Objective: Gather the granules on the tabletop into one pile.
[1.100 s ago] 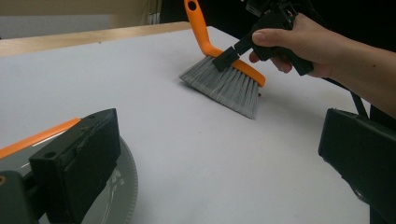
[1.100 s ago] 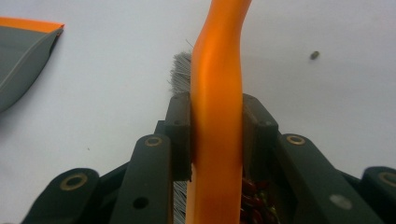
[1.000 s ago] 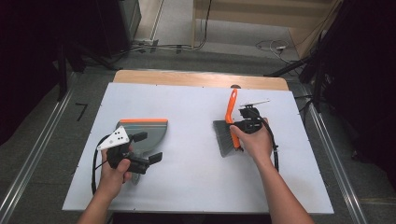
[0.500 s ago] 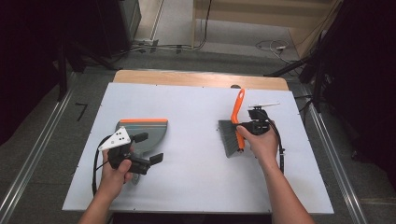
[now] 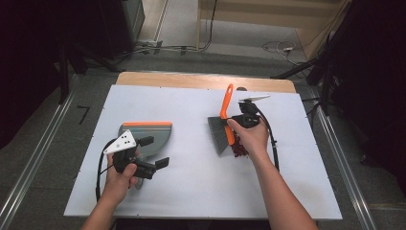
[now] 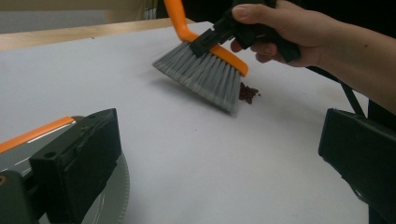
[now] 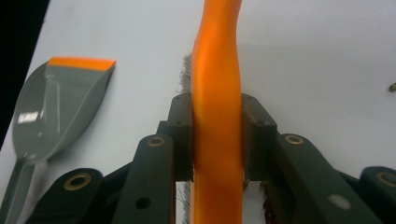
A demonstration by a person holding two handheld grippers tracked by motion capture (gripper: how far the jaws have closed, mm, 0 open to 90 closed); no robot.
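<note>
A small brush with an orange handle (image 5: 226, 103) and grey bristles (image 5: 218, 135) stands tilted on the white table, right of the middle. My right gripper (image 5: 238, 120) is shut on its handle (image 7: 217, 93), both jaws pressed against the orange plastic. A little heap of dark red crumbs (image 5: 238, 151) lies just beside the bristles (image 6: 205, 77), on the side away from the dustpan. The grey dustpan (image 5: 148, 134) with an orange lip lies flat at the left. My left gripper (image 5: 154, 152) hovers open over its near part, holding nothing, jaws wide apart in the left gripper view.
The white table top (image 5: 191, 191) has bare room between dustpan and brush. A wooden strip (image 5: 201, 80) runs along its far edge. Metal rails (image 5: 33, 163) flank the table on the floor, and cables lie beyond it.
My right gripper has carried the brush slightly to the left, and the red crumbs now show beside the bristles. The left gripper and the dustpan have stayed put.
</note>
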